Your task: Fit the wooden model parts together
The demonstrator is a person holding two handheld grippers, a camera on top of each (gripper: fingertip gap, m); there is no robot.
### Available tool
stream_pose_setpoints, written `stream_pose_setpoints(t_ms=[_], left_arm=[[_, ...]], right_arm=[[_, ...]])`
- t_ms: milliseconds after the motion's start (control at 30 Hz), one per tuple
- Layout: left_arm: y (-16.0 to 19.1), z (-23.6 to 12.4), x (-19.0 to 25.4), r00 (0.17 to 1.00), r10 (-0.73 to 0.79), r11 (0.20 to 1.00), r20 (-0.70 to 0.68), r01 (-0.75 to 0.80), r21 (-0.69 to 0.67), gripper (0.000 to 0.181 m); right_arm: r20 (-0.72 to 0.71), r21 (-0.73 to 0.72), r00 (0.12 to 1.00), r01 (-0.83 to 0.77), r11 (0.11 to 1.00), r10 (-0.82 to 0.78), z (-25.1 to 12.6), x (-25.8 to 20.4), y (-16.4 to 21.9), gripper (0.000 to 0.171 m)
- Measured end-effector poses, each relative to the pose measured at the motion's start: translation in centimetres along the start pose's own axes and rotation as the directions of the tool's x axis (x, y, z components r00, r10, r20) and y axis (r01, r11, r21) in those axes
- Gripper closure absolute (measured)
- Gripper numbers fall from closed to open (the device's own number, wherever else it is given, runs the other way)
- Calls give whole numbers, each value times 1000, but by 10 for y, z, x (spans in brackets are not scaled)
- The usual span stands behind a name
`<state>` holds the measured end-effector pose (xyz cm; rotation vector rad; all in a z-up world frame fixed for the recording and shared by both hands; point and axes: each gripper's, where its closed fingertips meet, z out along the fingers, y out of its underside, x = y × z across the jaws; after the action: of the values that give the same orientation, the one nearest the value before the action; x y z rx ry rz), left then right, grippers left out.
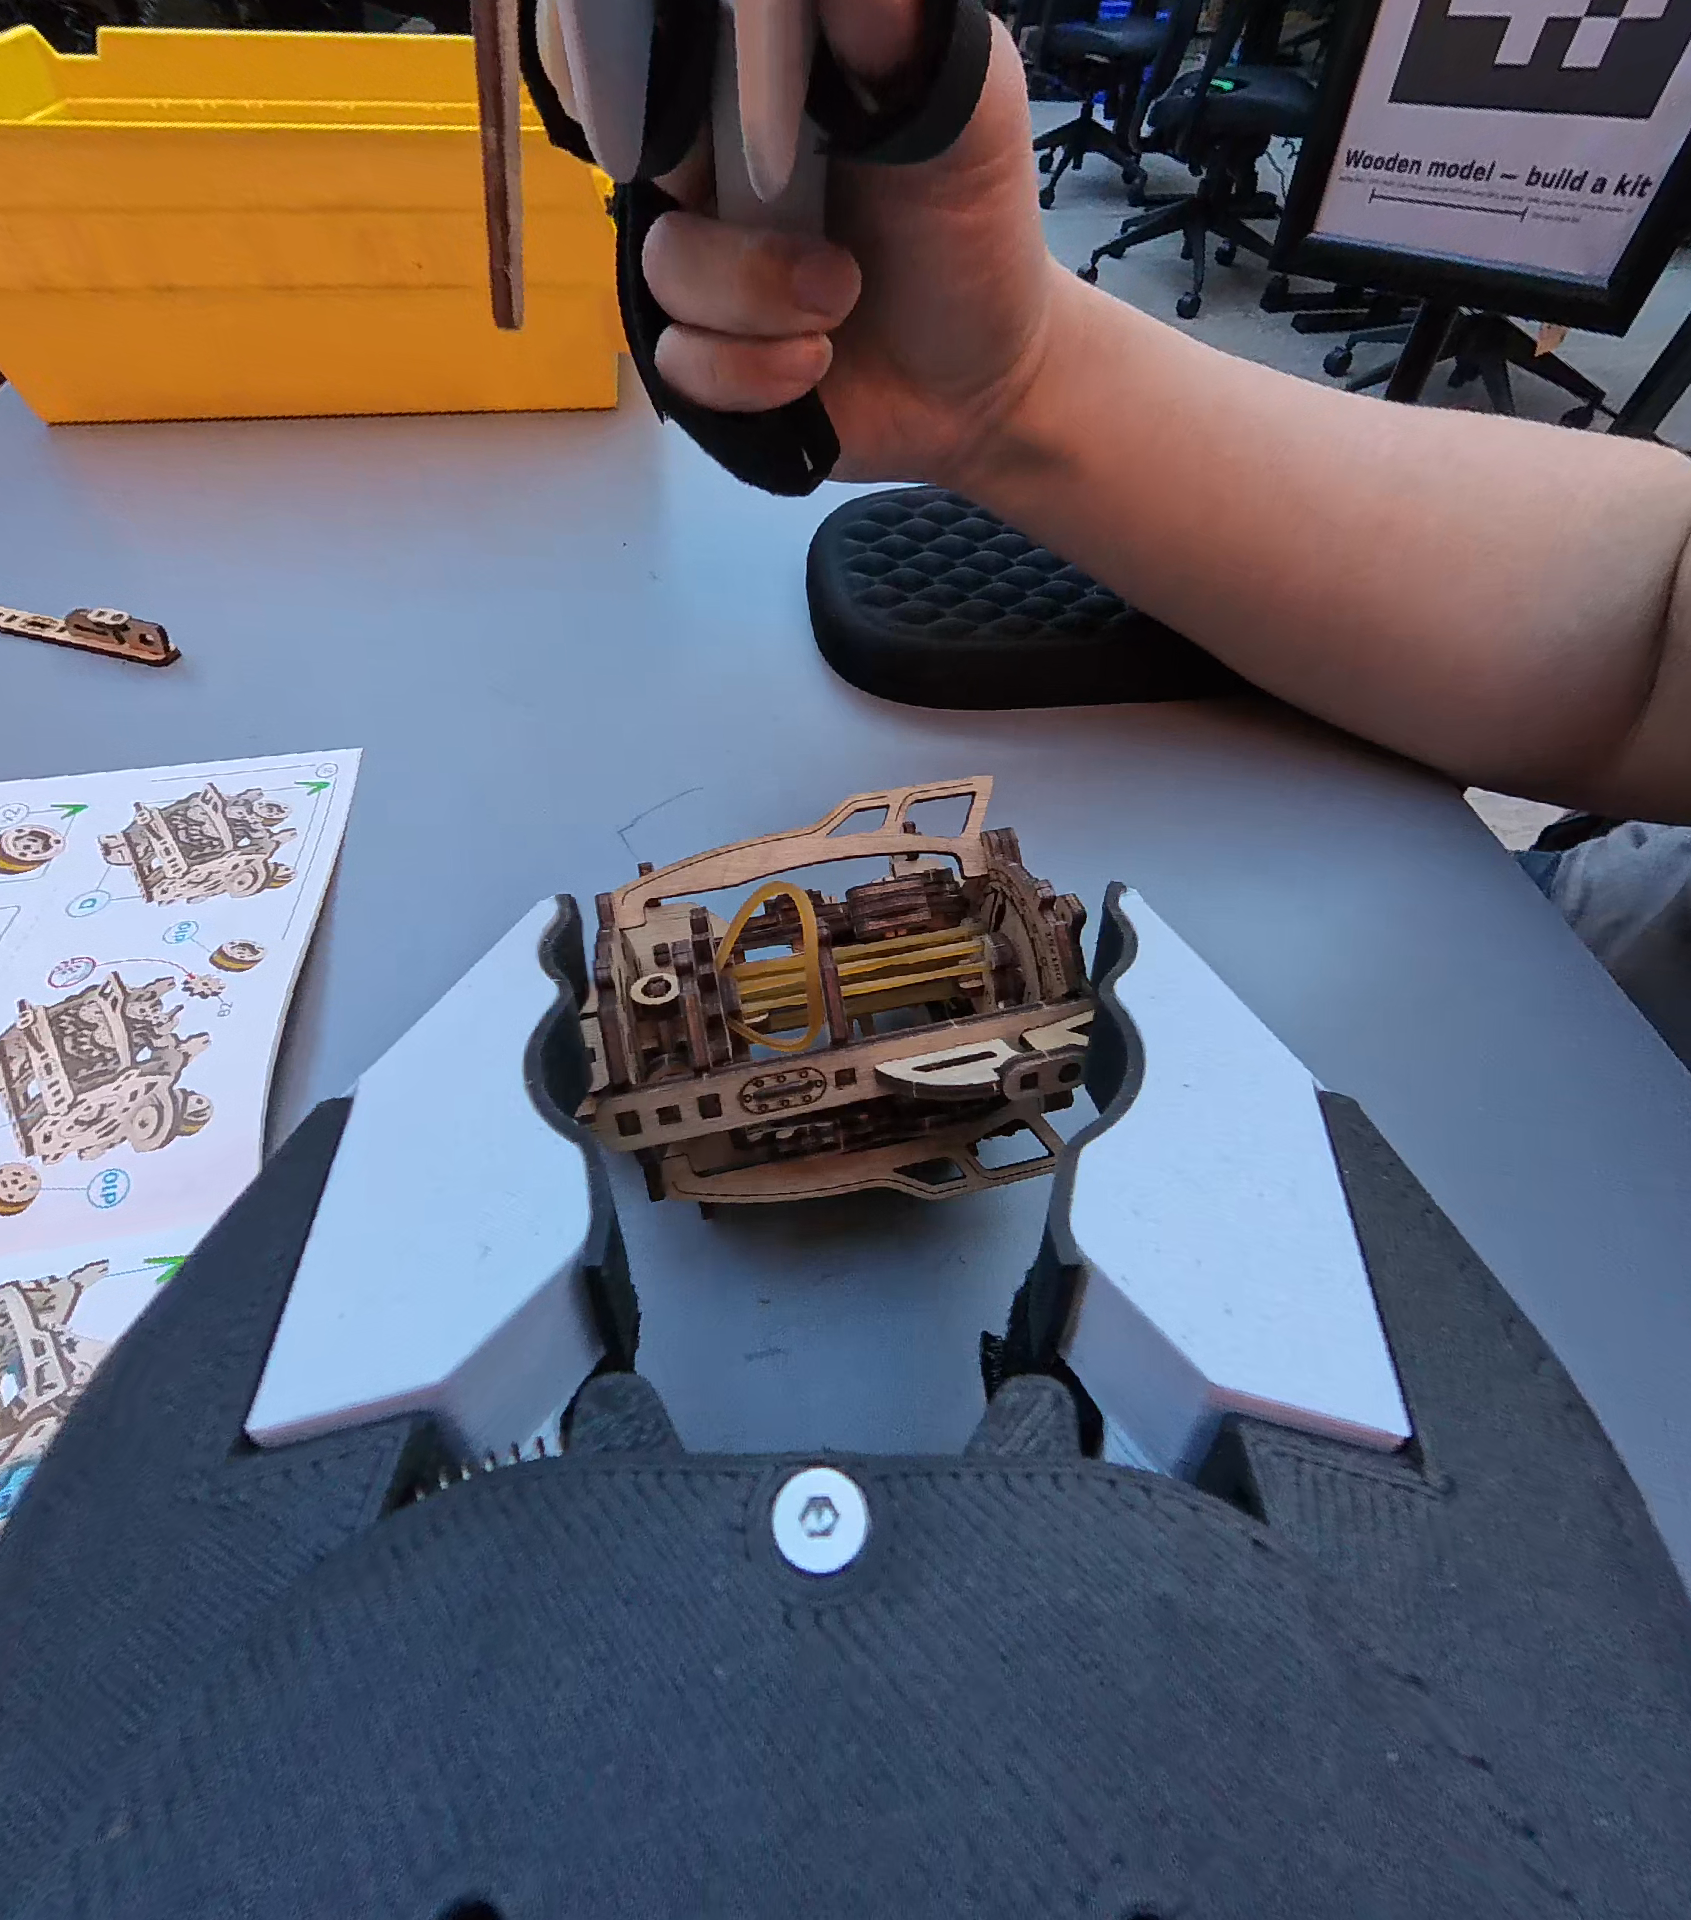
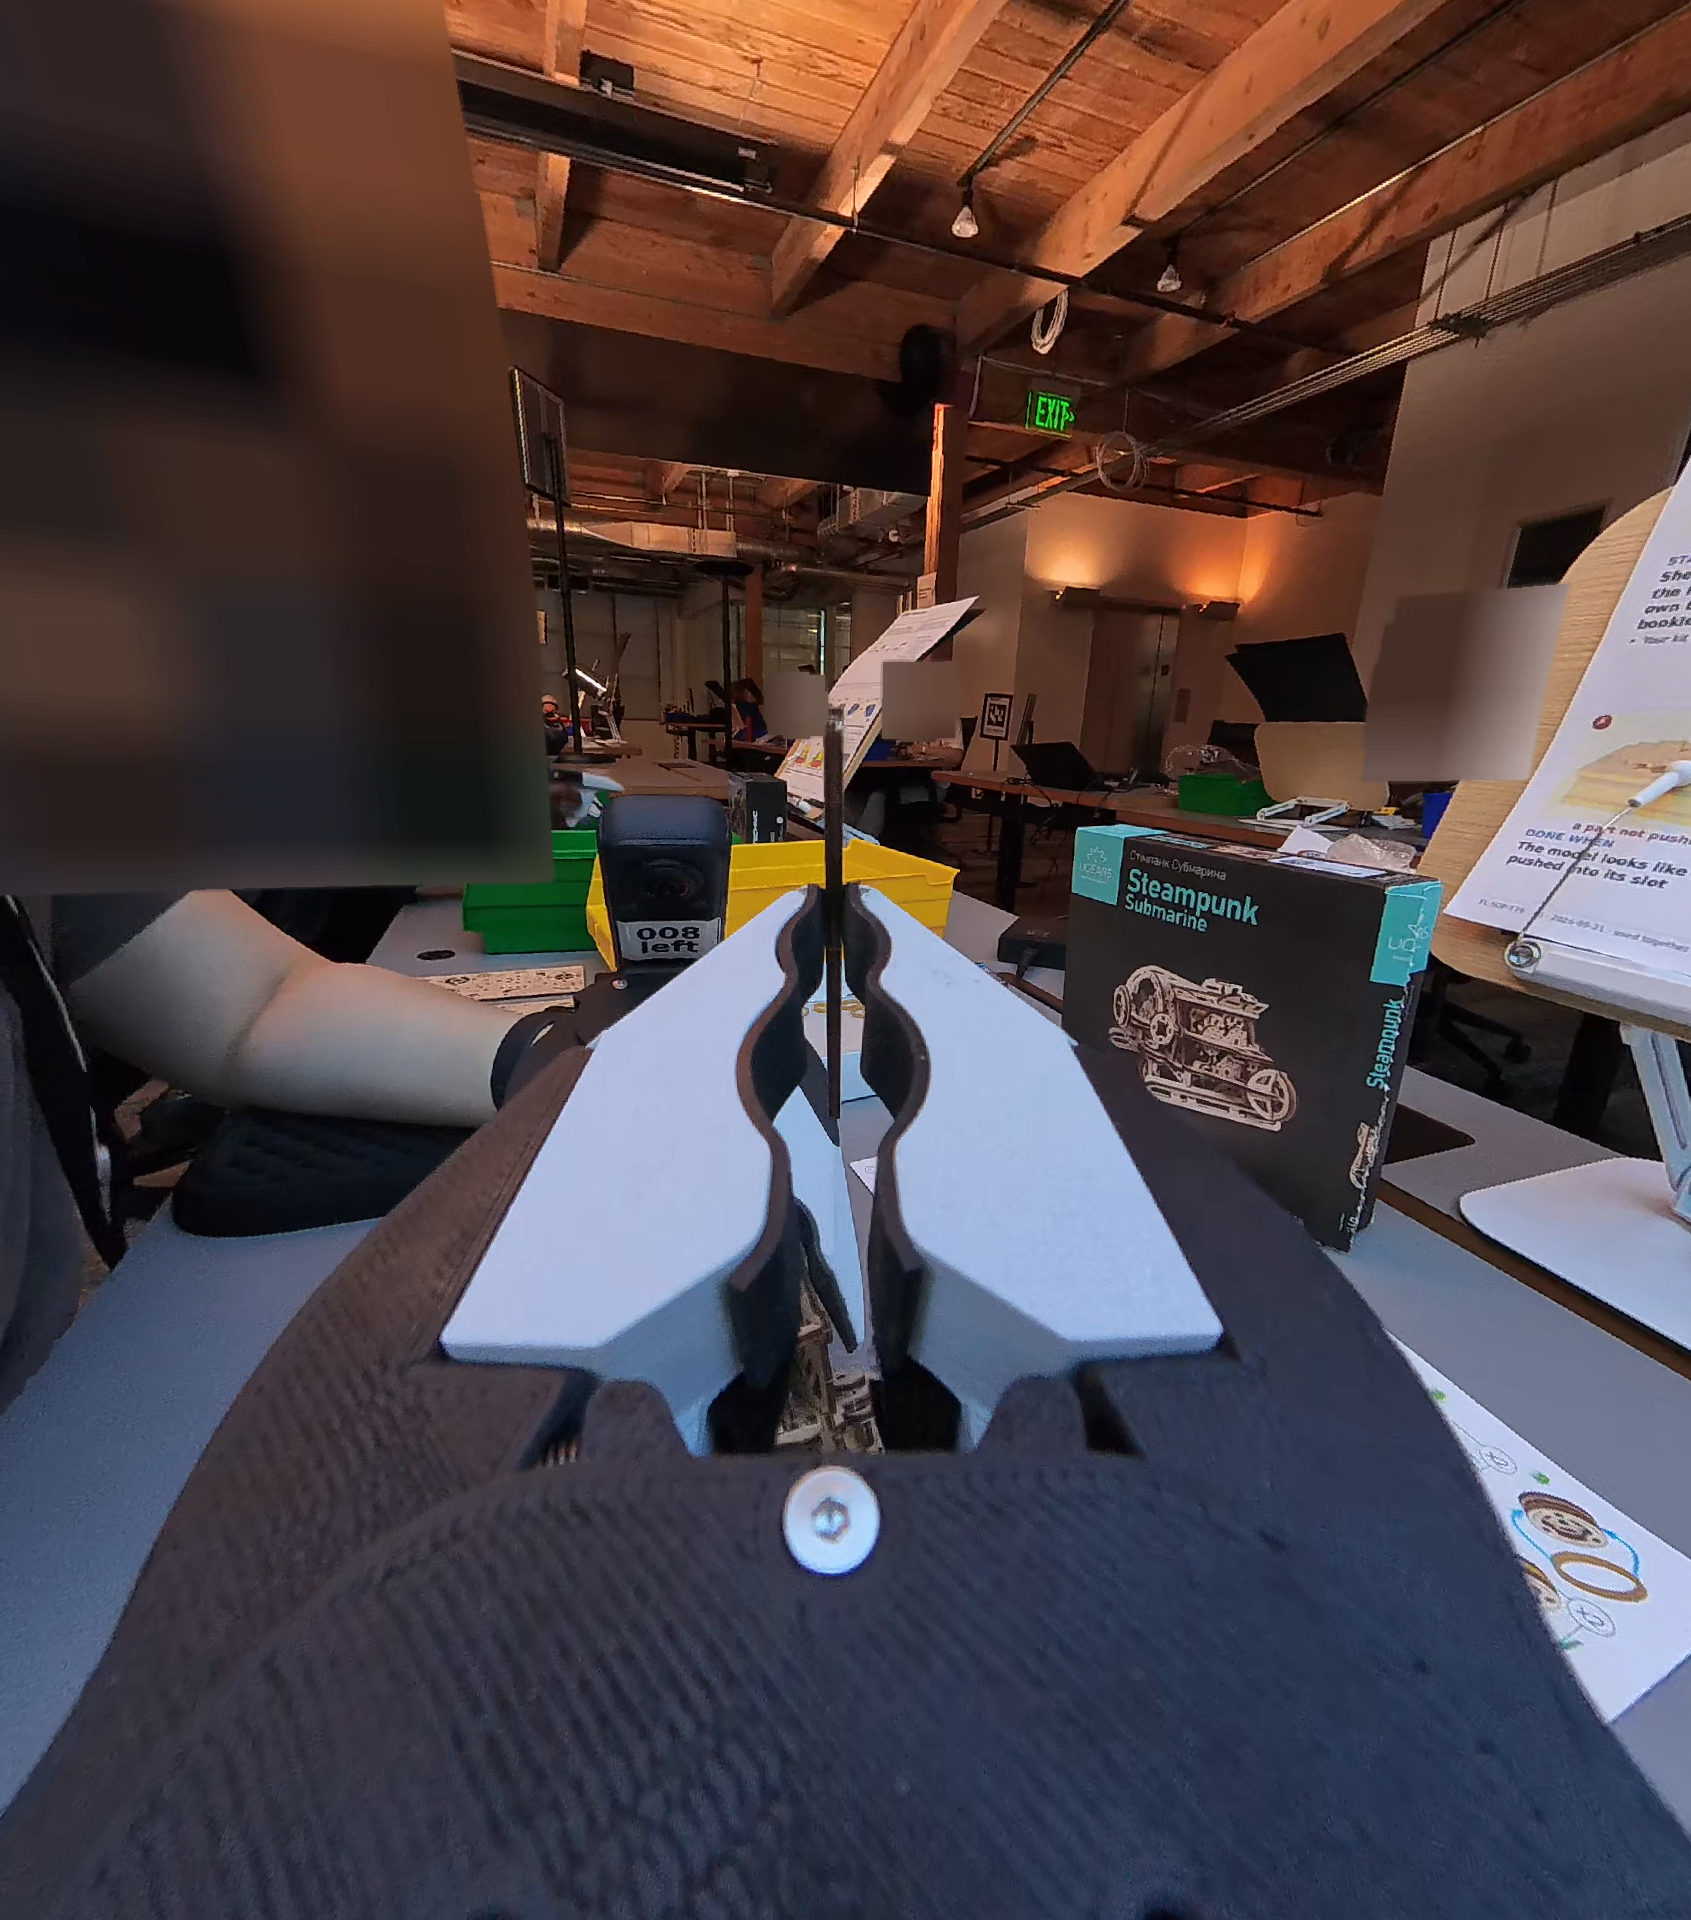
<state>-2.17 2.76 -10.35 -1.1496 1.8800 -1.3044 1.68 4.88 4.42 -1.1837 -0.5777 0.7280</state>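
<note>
The half-built wooden model (image 1: 820,1049), with yellow rubber bands inside it, sits on the grey table (image 1: 508,623). My left gripper (image 1: 830,997) is shut on it, one finger on each side. My right gripper (image 2: 830,904) is shut on a thin flat wooden part (image 2: 833,790) that is seen edge-on and sticks up past the fingertips. In the left wrist view a hand holds the right gripper (image 1: 675,94) high above the table behind the model, with the wooden part (image 1: 505,177) hanging down from it.
A yellow bin (image 1: 249,260) stands at the back left. An instruction sheet (image 1: 93,987) and a loose wooden piece (image 1: 72,632) lie to the left. A black arm pad (image 1: 966,613) lies under the forearm. The kit box (image 2: 1236,1029) and a sheet stand (image 2: 1651,727) are at the right. My right fingertips sit around 15 centimeters from my left ones. My right tips are about 35 centimeters from the loose wooden piece (image 1: 72,632), my left tips only 30 centimeters.
</note>
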Motion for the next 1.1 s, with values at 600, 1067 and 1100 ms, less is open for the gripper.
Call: stream_pose_setpoints(t_ms=[600, 1067, 1100], left_arm=[[-7, -12, -9, 996, -50, 997, 71, 46, 54, 77], [-4, -12, -12, 981, -167, 985, 95, 162, 53, 79], [-6, -12, -10, 980, -174, 984, 94, 169, 63, 78]], right_arm=[[-29, -103, 996, 79, 992, -82, 18, -16, 6, 170], [35, -219, 994, 108, 970, -103, 5, -22, -4, 171], [45, -223, 993, 117, 968, -109, 4, -23, -4, 171]])
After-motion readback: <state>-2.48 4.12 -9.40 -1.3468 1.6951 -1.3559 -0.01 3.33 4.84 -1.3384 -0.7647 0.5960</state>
